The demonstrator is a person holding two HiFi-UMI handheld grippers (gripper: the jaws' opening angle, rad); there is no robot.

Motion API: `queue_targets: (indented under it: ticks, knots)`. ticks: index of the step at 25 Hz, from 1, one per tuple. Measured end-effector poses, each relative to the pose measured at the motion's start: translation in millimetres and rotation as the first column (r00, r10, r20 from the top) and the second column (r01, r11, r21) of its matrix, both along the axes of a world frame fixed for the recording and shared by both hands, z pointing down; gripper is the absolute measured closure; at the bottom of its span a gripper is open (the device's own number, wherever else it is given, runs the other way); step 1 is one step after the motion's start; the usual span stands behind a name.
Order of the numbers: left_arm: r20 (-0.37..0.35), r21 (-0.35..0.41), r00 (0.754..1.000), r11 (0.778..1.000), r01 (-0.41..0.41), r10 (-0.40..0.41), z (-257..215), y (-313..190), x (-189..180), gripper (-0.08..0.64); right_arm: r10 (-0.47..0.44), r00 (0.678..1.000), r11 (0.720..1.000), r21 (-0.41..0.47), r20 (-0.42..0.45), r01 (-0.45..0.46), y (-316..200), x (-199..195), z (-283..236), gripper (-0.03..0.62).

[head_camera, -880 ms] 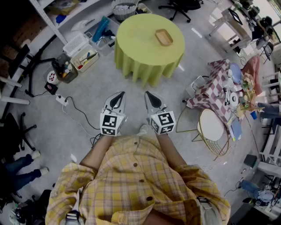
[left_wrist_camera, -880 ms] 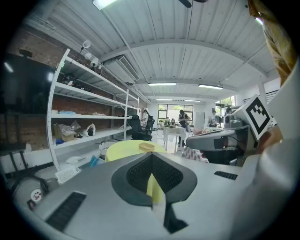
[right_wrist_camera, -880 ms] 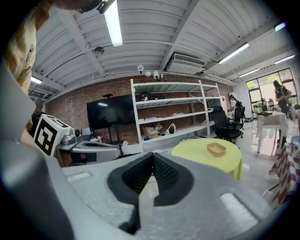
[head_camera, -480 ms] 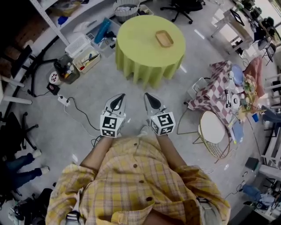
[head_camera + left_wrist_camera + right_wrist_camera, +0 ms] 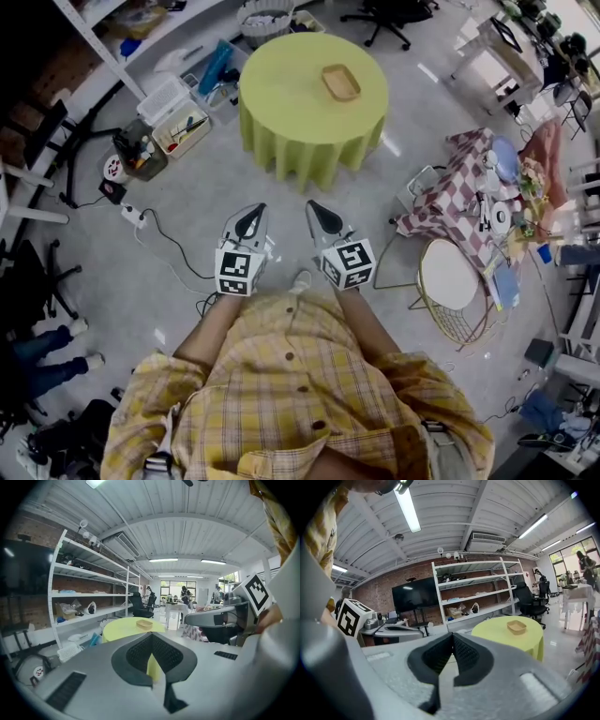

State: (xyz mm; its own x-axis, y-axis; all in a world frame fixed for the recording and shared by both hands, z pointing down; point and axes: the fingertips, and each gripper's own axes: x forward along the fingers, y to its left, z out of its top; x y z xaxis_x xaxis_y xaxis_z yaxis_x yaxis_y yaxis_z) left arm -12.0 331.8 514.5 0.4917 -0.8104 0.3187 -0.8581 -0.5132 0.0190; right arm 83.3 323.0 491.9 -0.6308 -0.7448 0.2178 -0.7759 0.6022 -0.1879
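I hold both grippers side by side in front of my yellow plaid shirt, high over the grey floor. My left gripper point(image 5: 249, 217) is shut with nothing between its jaws point(image 5: 151, 637). My right gripper point(image 5: 323, 215) is shut and empty too point(image 5: 452, 637). Both point toward a round table with a yellow-green cloth point(image 5: 281, 103) some way ahead. A small tan tray point(image 5: 340, 82) lies on that table; it also shows in the left gripper view point(image 5: 144, 624) and the right gripper view point(image 5: 516, 627).
White shelving point(image 5: 103, 47) with bins and a clear crate point(image 5: 183, 120) stands at the left. A power strip and cable point(image 5: 131, 214) lie on the floor. A checkered-cloth table point(image 5: 459, 187) and a round wire chair point(image 5: 448, 277) are at the right. Seated legs point(image 5: 37, 361) show far left.
The view has shifted slightly toward the yellow-green table; the table sits a bit further left in the head view. Both grippers stay shut and level.
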Motion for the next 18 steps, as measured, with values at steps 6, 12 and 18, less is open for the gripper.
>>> queue_targets:
  ticks: [6,12,18]
  knots:
    - [-0.029,-0.006,0.997,0.998,0.065,-0.065,9.5,7.5,30.6,0.555,-0.039,0.999,0.999,0.000,0.003,0.039,2.0,29.8,4.4,0.595]
    - [-0.009,-0.019,0.996,0.995,0.094,-0.094,12.7,20.1,36.1,0.555,-0.062,0.998,0.998,0.005,0.032,0.062,5.3,34.0,4.6,0.595]
    - [-0.052,-0.058,0.988,0.988,0.144,-0.147,18.7,15.5,32.2,0.555,-0.077,0.996,0.997,-0.008,0.052,0.077,0.1,32.0,7.4,0.595]
